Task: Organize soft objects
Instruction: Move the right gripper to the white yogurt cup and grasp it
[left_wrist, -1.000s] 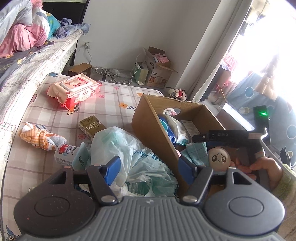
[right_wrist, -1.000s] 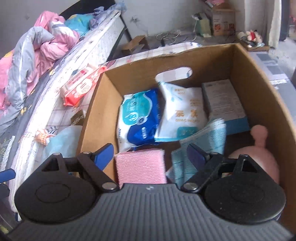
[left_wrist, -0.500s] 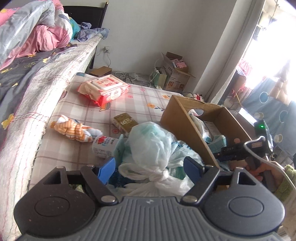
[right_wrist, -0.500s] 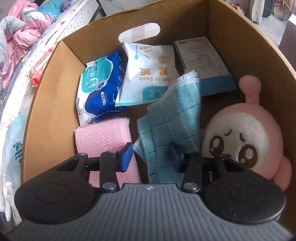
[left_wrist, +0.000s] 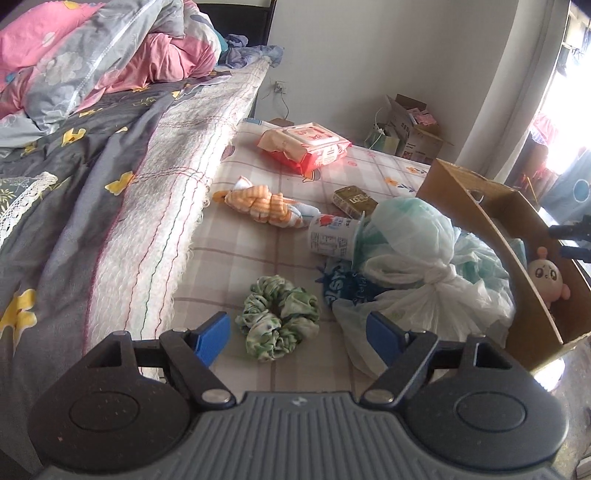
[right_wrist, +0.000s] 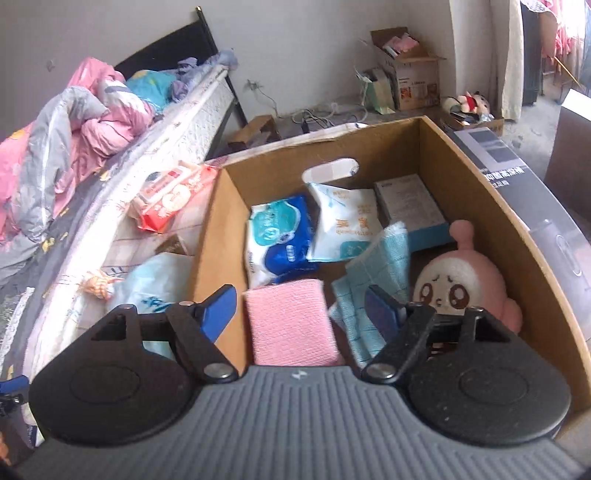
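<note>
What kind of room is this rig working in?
Almost certainly a lived-in bedroom: a bed with a rumpled pink and grey quilt, a patterned mat beside it strewn with household items, and cardboard boxes along the wall.

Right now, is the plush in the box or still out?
In. The pink plush lies inside the cardboard box, beside the blue cloth; no gripper touches it.

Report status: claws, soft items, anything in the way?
Left claw open over green scrunchie. Right claw just reopened, empty, above box; pink plush inside. Tied plastic bag crowds scrunchie's right.
</note>
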